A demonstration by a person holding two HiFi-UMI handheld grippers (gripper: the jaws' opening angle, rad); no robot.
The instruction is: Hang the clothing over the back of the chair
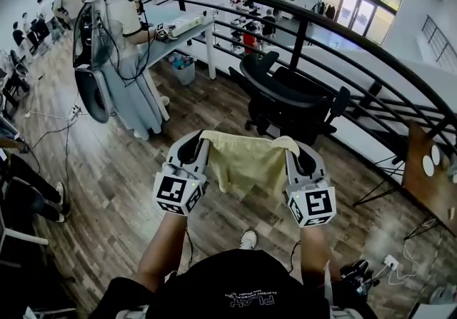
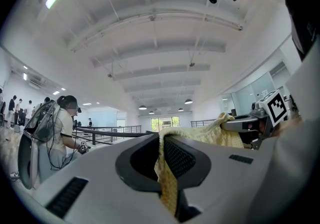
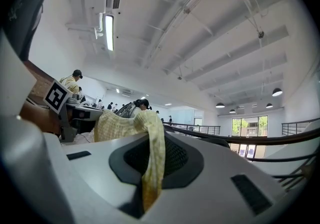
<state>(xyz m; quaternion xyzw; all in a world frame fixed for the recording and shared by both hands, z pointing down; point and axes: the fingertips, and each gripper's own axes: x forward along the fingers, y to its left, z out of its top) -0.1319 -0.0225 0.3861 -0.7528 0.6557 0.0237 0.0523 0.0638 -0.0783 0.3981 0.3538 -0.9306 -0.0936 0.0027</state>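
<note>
A pale yellow garment (image 1: pixel 246 162) hangs stretched between my two grippers above the wooden floor. My left gripper (image 1: pixel 203 140) is shut on its left corner, and the cloth (image 2: pixel 168 178) is pinched between the jaws in the left gripper view. My right gripper (image 1: pixel 289 146) is shut on the right corner, where the cloth (image 3: pixel 152 168) drapes down between the jaws. The black office chair (image 1: pixel 289 100) stands just beyond the garment, with its back (image 1: pixel 275 89) towards me and a little below the garment's top edge.
A curved black railing (image 1: pixel 307 21) runs behind the chair. A person (image 1: pixel 128 53) with a backpack stands at a white desk (image 1: pixel 182 28) to the far left. A wooden table (image 1: pixel 428 175) is at the right, cables and a power strip (image 1: pixel 389 262) lie on the floor.
</note>
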